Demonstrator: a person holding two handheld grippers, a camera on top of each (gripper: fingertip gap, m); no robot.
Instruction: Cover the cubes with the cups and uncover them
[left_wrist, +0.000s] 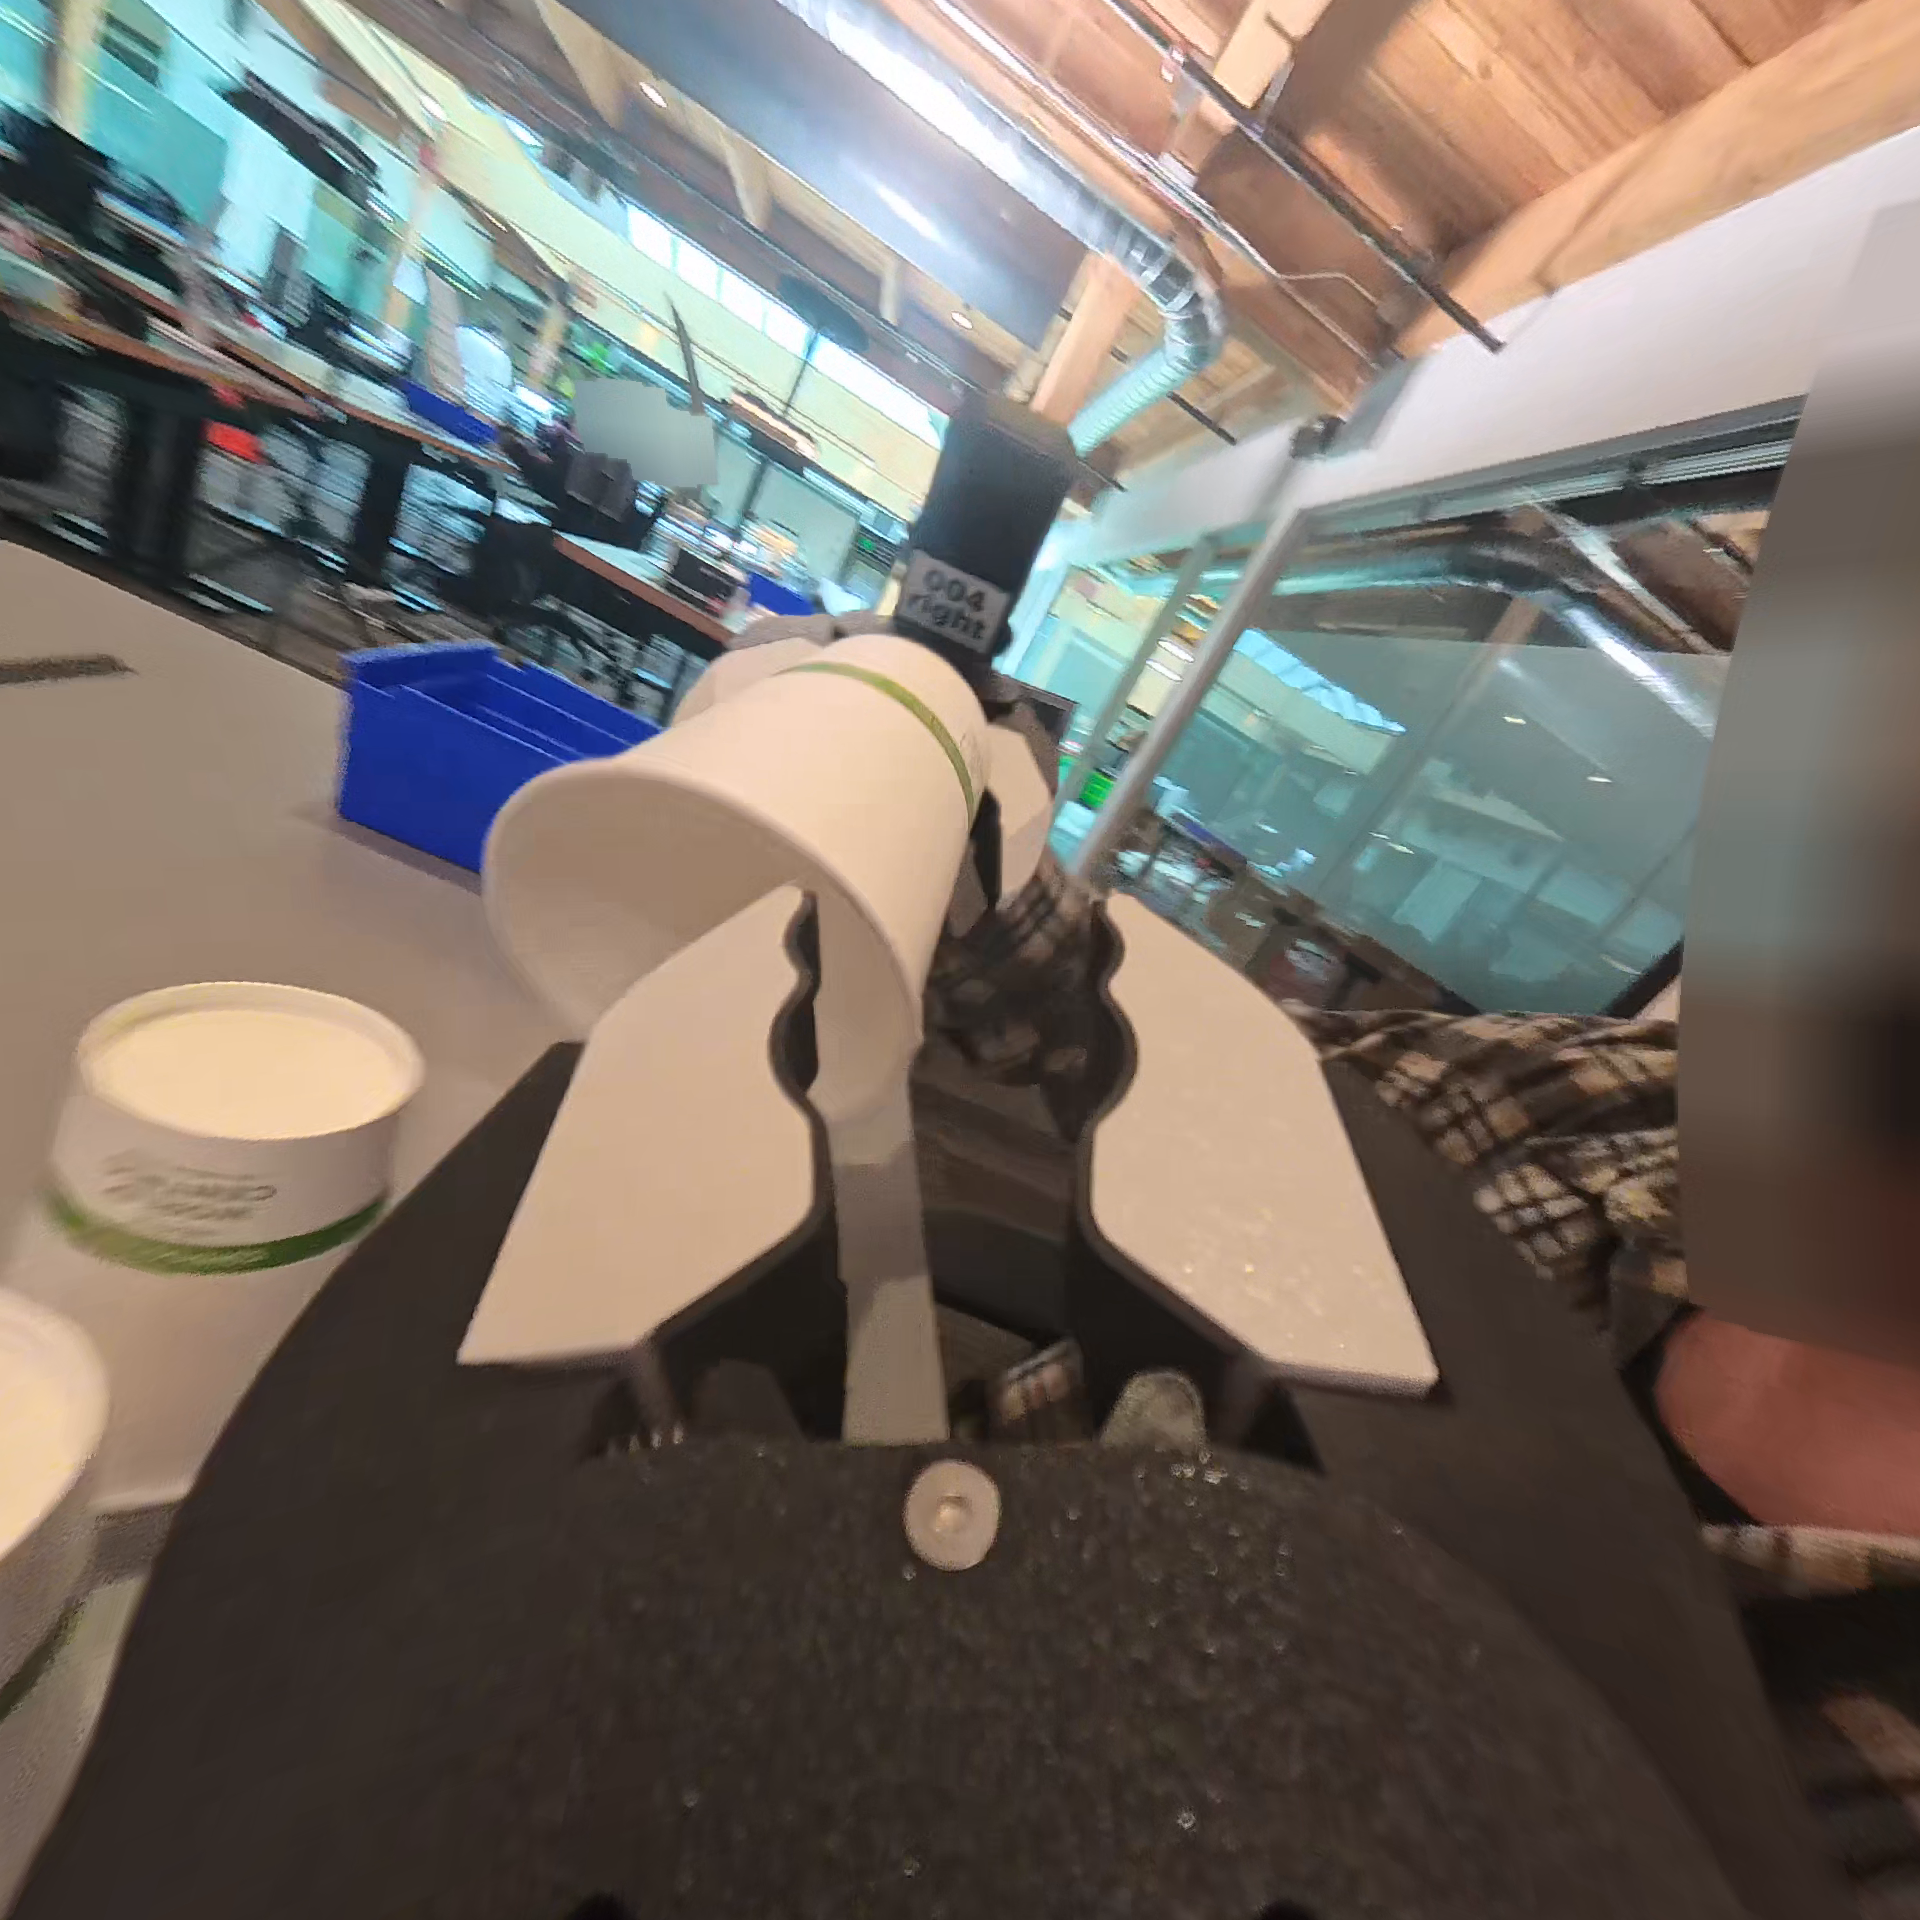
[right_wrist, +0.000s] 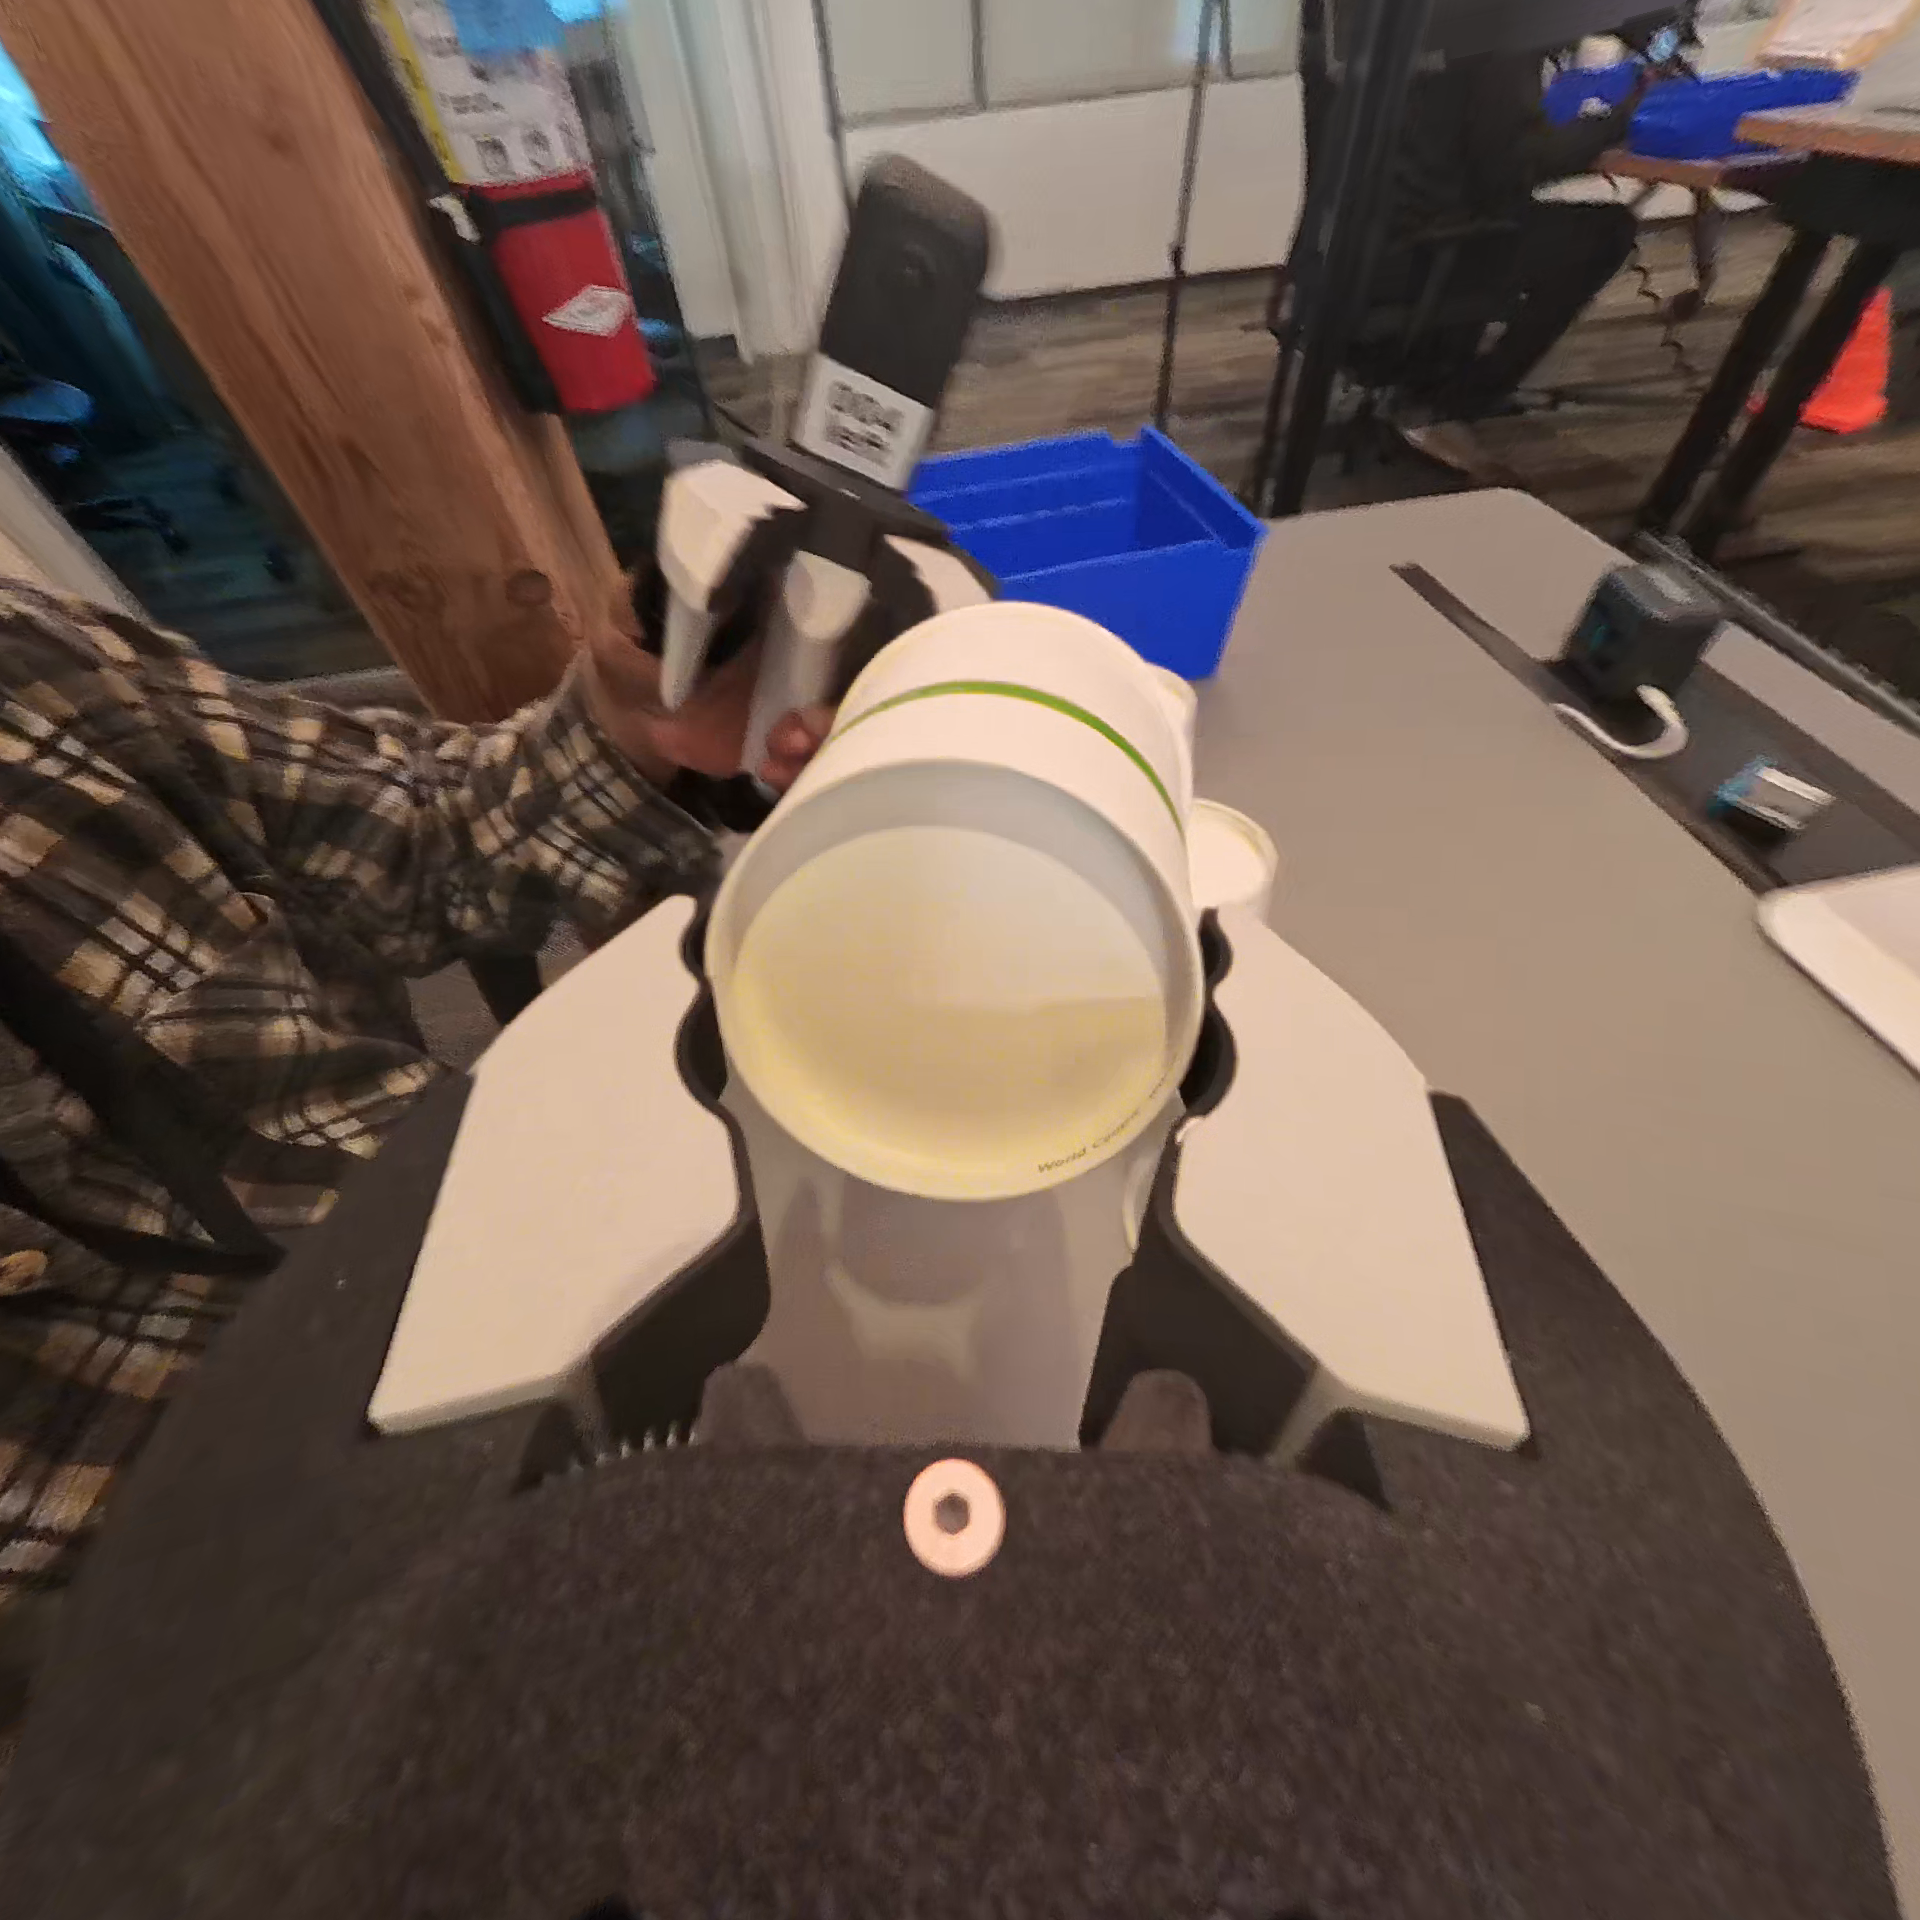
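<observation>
A: Right gripper (right_wrist: 951, 935): closed across the base end of a white cup (right_wrist: 966, 914). Carries it in the air, lying on its side, bottom toward the right wrist camera, mouth away.

B: Reason for gripping at the base?

A: Probably to leave the mouth free, ready to go down over a cube.

B: Left gripper (left_wrist: 956, 914)?

A: Fingers apart, clamping nothing. Straddles the cup's rim: wall of the mouth sits in the gap, close against one finger (left_wrist: 675, 1122), clear of the other. Looks like steadying or a hand-over, but cannot say which.

B: Further out?

A: Two upturned cups (left_wrist: 239, 1101) standing mouth-down on the grey table (left_wrist: 208, 831), near the left gripper, apart from each other. Blue bin (left_wrist: 468, 748) beyond, at the table's far edge. Plaid sleeve (right_wrist: 260, 831) behind the left gripper.

B: Cubes?

A: None visible in either view. Possibly under the upturned cups, which would explain the mouth-down placement; cannot confirm.

B: Risk?

A: Thin paper wall; may dent at the rim under a hard squeeze.
</observation>
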